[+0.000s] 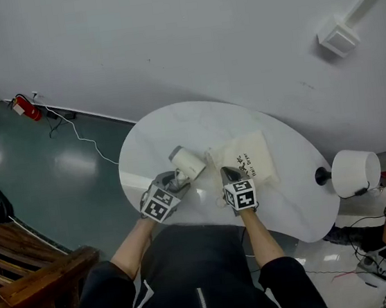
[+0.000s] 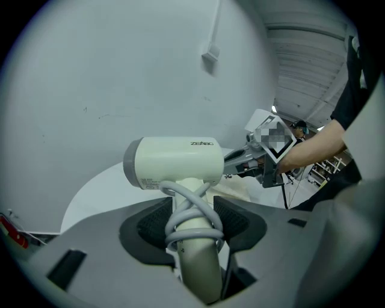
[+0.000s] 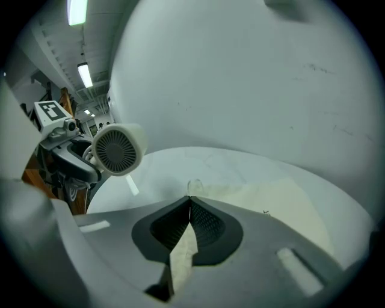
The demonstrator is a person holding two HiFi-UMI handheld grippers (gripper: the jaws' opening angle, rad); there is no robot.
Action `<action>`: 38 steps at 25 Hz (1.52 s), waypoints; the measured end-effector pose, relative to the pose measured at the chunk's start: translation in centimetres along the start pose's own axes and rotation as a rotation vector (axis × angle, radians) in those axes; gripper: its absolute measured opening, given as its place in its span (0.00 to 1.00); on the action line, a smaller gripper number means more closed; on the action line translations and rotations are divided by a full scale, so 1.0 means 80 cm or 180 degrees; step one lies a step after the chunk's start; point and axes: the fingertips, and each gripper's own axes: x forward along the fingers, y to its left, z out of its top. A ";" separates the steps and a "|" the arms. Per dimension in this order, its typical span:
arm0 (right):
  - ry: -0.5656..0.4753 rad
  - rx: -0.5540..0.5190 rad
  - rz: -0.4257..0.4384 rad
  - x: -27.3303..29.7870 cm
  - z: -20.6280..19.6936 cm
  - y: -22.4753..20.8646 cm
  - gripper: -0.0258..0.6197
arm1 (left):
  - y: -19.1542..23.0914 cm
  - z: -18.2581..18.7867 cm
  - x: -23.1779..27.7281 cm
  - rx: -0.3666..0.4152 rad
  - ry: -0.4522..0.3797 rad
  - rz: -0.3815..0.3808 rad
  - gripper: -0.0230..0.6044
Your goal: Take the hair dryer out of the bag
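The hair dryer (image 1: 188, 162) is held out of the bag (image 1: 248, 155), just to its left in the head view. Only the left gripper (image 2: 192, 219) view shows the fingers clamped on the handle, which is wound with cord (image 2: 187, 212). The right gripper (image 3: 189, 210) is closed on a fold of the bag; its view alone shows the dryer's rear grille (image 3: 117, 150).

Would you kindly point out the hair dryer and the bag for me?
hair dryer (image 2: 180, 159), left gripper view, on its cream barrel.
bag (image 1: 248, 158), head view, on its printed cloth face.
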 end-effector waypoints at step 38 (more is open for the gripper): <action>-0.1348 -0.0262 -0.0319 -0.123 0.154 0.022 0.04 | 0.020 0.102 -0.030 0.0086 -0.0567 0.0139 0.38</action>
